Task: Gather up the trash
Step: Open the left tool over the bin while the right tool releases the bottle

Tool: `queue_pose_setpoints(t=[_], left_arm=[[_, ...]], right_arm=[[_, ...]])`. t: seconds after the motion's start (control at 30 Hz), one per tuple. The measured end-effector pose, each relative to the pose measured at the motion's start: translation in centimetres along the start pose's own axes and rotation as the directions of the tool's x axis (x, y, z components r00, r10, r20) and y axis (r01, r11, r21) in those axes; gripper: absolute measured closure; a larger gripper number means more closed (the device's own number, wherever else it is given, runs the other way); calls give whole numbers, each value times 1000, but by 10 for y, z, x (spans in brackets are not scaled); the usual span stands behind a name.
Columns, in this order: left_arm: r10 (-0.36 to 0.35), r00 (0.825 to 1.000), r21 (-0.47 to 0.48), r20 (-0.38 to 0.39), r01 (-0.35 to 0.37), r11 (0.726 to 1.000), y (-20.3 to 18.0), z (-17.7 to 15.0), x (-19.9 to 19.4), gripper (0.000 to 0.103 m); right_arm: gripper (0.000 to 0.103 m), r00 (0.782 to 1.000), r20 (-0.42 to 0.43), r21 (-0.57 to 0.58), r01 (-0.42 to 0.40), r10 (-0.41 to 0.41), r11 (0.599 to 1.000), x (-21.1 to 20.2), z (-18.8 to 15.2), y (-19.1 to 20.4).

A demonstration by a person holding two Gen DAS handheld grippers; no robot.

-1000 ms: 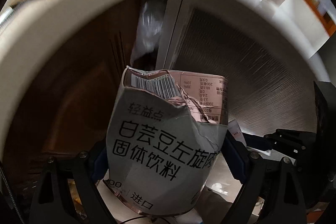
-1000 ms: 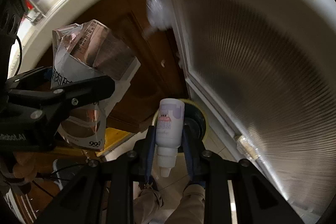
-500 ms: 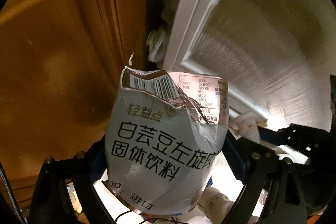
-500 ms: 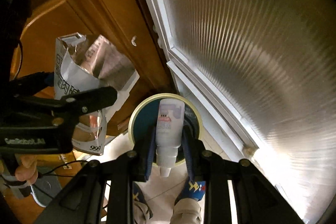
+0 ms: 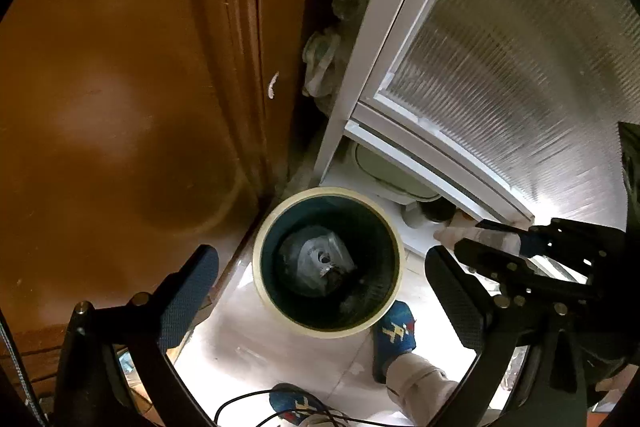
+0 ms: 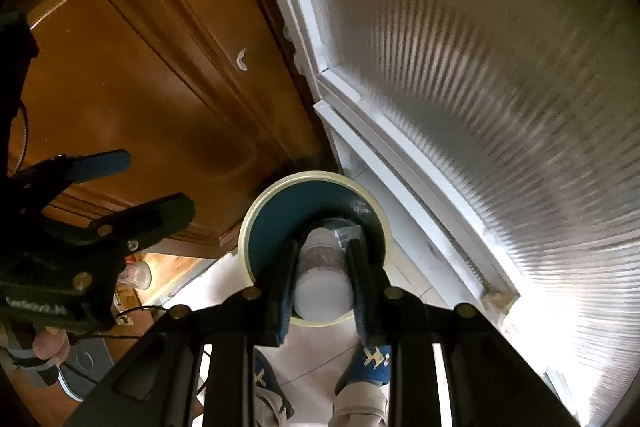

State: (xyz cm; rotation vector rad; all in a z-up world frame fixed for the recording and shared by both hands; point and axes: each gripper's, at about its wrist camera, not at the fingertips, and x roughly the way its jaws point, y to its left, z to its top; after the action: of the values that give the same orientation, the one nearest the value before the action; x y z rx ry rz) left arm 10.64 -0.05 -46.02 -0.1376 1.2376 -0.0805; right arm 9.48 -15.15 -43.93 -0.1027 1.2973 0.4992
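Observation:
A round trash bin (image 5: 259,267) with a cream rim and dark teal inside stands on the floor right below both grippers. The torn grey drink carton (image 5: 316,259) lies crumpled at its bottom. My left gripper (image 5: 322,287) hangs above the bin, its jaws opening wide with nothing between them. It shows as open and bare in the right wrist view too, left gripper (image 6: 140,187). My right gripper (image 6: 322,251) is shut on a small white bottle (image 6: 322,291) over the bin (image 6: 276,223). The left wrist view shows the right gripper (image 5: 480,238) and bottle (image 5: 452,234) at the bin's right.
A brown wooden cabinet door (image 5: 120,87) rises left of the bin, and a ribbed glass door in a white frame (image 5: 500,67) to its right. Plastic bags (image 5: 320,67) fill the gap between them. The person's blue slippers (image 5: 394,331) stand beside the bin, with a cable (image 5: 248,403) on the floor.
The carton has left my left gripper and now lies in the bin; those jaws have spread wide. Both grippers have sunk closer to the bin. The right one still holds the bottle.

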Motion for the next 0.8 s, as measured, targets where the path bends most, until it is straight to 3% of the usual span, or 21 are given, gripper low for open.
queue_pose_setpoints(t=[0.27, 0.4, 0.5, 0.8], left_arm=[[43, 999, -1, 29, -43, 999, 7, -15, -29, 1], [60, 998, -10, 35, -60, 998, 12, -20, -39, 1], [74, 997, -22, 39, -73, 997, 14, -23, -45, 1], [85, 995, -73, 53, -81, 994, 12, -23, -84, 1]], right_arm=[[78, 1000, -9, 4, -22, 23, 1000, 11, 8, 7], [69, 999, -1, 9, -33, 33, 999, 10, 10, 11], [69, 999, 2, 5, -38, 38, 999, 10, 12, 14], [68, 999, 33, 7, -11, 11, 1000, -21, 11, 21]])
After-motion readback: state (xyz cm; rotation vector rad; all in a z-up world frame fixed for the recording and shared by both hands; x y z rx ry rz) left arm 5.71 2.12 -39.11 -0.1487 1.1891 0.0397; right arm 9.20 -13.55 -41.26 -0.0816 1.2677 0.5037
